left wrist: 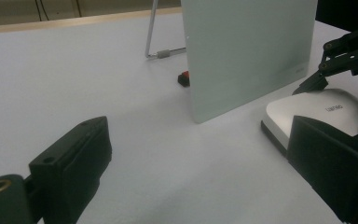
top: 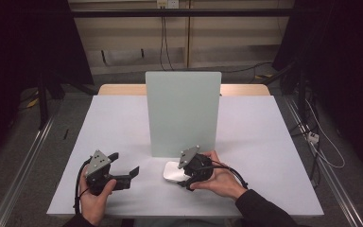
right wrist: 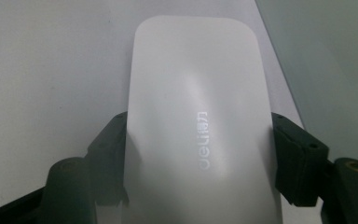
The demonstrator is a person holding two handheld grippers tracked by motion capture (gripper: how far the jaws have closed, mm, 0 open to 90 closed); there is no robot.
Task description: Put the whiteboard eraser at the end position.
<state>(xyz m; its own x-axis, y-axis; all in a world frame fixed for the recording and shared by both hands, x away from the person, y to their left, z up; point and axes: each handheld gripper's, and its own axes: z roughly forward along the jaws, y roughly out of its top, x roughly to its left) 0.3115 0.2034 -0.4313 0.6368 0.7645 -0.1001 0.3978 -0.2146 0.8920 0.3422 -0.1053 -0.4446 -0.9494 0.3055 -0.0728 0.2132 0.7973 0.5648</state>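
Seemingly mid-grasp, the right claw (right wrist: 200, 158) pinches the white mouse (right wrist: 196, 93) by its sides beside the panel (top: 183, 111); next probably a lift, while the left claw (top: 125, 170) waits spread.

I see the tabletop (top: 123, 123) brightly lit against dark surroundings; up close the white mouse (right wrist: 196, 116) glares softly, and the near jaws blur.

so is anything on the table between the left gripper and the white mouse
No. In the high view, the stretch between the left gripper and the mouse is bare white table. The left gripper view shows the same.
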